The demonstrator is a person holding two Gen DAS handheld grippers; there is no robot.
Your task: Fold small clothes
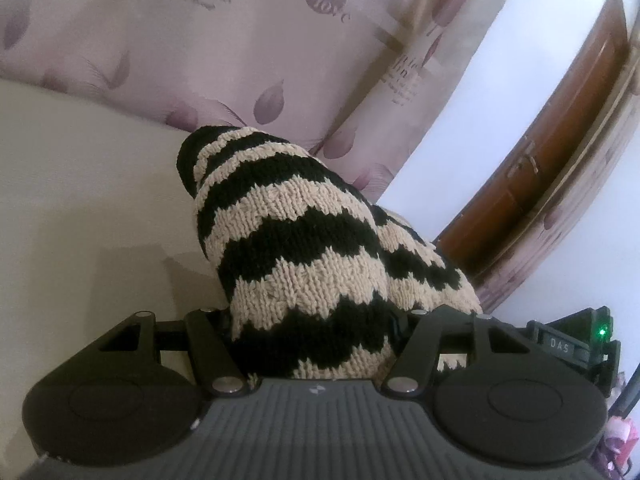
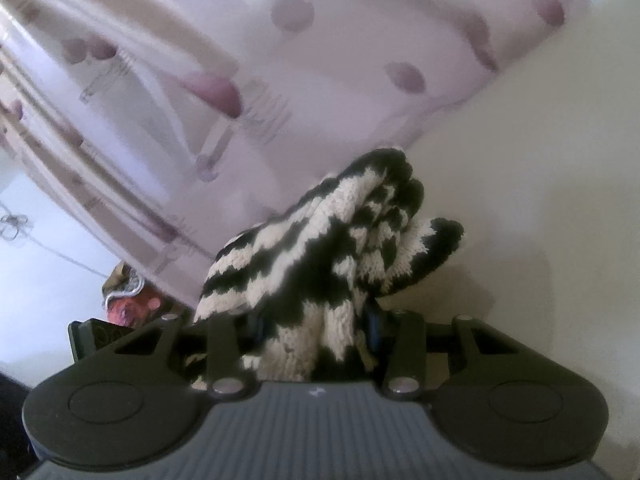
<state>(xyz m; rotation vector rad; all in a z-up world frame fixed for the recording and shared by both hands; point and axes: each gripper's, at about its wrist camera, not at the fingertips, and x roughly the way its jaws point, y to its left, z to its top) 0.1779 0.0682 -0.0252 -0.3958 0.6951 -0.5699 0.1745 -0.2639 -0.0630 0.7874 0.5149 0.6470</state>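
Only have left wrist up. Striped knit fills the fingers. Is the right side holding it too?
Observer: Yes. The right gripper has the same black-and-cream knit garment bunched between its fingers.
Operator: Flat or crumpled there?
Observer: Crumpled; several layers fold over each other, with a black-edged flap sticking out to the right.
Operator: Anything else over there?
Observer: A reddish floral object sits low on the left, beyond the gripper body. That view is motion-blurred, so I cannot say what it is.

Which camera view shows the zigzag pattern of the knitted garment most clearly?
The left wrist view: the knitted garment is sharp there, stitches visible. The right wrist view shows it bunched and blurred.
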